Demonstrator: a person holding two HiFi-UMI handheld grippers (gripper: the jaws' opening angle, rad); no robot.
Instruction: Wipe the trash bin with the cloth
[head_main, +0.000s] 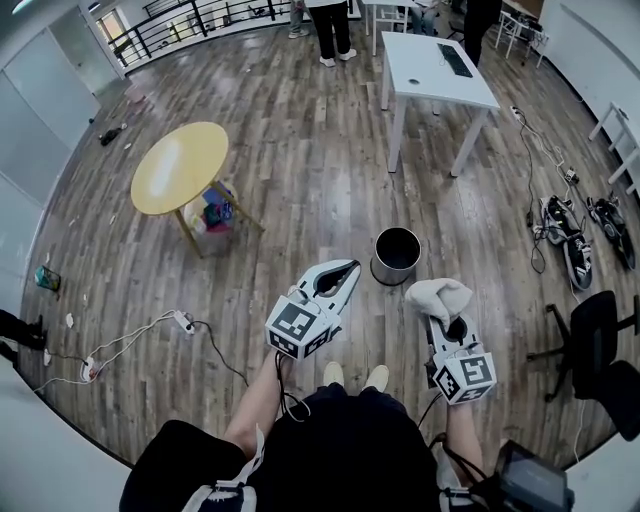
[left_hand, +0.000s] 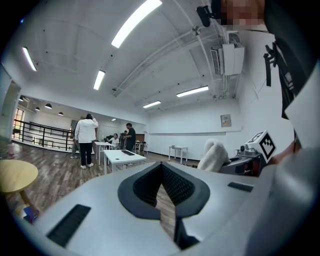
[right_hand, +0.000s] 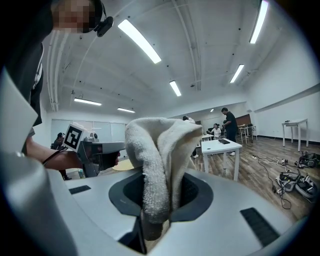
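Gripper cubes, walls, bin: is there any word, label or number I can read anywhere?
No readable text.
Left cube: square pattern only, no letters.
Right cube: the same.
Wall plaque: too small to read.
Bin: no label visible.
Cloth: no tag visible.

- Bright, even indoor light from ceiling strips (left_hand: 136, 22), glaring white at the top of both gripper views.
- Heavy fisheye bend; corners black.
- Nearest foreground slightly soft.

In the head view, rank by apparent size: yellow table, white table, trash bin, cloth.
1. Yellow table and white table: about alike, not ranked.
2. Trash bin and cloth: clearly smaller, near equal; the cloth sits nearer the camera.
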